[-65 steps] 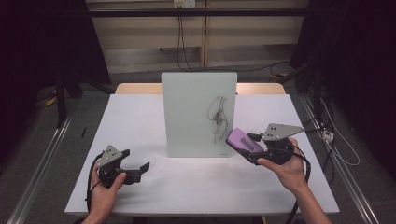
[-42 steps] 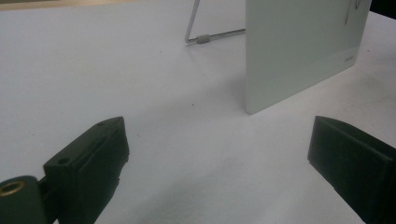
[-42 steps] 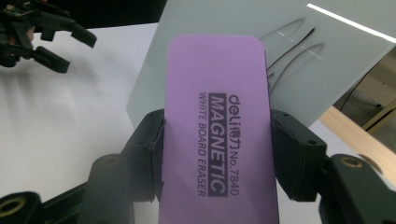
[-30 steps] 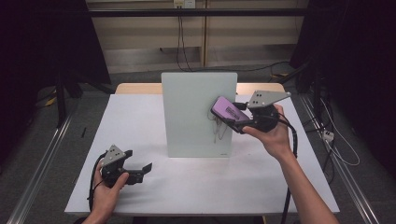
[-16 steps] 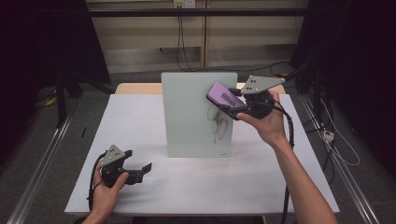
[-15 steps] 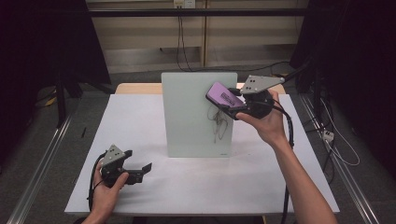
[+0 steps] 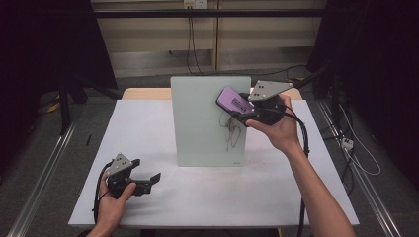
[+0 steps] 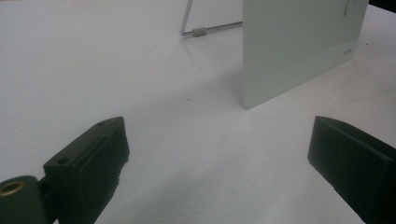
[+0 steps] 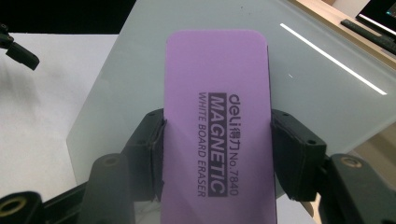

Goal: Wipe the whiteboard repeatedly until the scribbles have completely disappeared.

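Raised from the table's right side to the board's (image 7: 210,121) upper right, eraser (image 7: 234,101) clamped in the right gripper (image 7: 245,109), above the scribble (image 7: 231,129) (wiping likely next). Left gripper (image 7: 148,181) wide open, empty, unmoved.

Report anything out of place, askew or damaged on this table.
Nothing looks damaged or spilled. The whiteboard stands upright on its wire stand, with only a dark scribble on its right half. The right gripper holds the purple eraser squarely near it; the left gripper sits open, low over the table.
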Available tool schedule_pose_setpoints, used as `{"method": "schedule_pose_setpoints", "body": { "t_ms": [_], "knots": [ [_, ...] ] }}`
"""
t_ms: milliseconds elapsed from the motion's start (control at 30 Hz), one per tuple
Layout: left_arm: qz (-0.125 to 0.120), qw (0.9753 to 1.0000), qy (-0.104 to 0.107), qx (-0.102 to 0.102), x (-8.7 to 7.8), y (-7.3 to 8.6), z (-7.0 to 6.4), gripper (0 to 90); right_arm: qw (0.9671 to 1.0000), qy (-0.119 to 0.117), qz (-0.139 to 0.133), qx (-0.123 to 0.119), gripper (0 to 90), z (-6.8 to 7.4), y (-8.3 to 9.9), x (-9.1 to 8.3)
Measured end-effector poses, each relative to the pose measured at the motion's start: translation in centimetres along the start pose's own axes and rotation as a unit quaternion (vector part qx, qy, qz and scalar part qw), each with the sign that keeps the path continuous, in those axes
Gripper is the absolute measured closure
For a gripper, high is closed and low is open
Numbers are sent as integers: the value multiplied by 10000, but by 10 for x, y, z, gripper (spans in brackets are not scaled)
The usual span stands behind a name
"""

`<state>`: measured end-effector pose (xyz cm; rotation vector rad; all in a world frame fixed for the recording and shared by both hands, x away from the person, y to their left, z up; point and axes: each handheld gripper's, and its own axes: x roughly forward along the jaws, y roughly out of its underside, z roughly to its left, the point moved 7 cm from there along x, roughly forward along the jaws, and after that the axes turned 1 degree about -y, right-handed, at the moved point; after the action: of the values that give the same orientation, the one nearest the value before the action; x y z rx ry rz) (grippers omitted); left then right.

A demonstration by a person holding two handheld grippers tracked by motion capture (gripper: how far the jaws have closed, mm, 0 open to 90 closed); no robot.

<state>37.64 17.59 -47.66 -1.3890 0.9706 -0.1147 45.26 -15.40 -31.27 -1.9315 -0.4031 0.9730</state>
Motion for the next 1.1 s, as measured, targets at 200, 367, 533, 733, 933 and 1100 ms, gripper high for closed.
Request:
{"method": "schedule_pose_setpoints", "body": {
  "t_ms": [200,367,533,733,933,1100],
  "knots": [
    [5,10000,-90,-29,-1,1,3,53,10000,14,14,-38,417,1,2,2],
    [0,10000,-45,-10,0,0,1,53,10000,-19,30,-34,418,3,5,3],
    [7,10000,-54,-1,0,0,2,53,9999,-88,52,-45,418,7,11,6],
    [-1,9999,-130,-10,0,0,3,54,9997,-182,133,-64,418,16,19,10],
    [7,9999,-134,-14,0,1,3,54,9995,-206,196,-97,418,25,26,15],
    [4,9999,-118,-13,0,0,3,54,9995,-120,253,-175,417,26,24,15]
  ]
}}
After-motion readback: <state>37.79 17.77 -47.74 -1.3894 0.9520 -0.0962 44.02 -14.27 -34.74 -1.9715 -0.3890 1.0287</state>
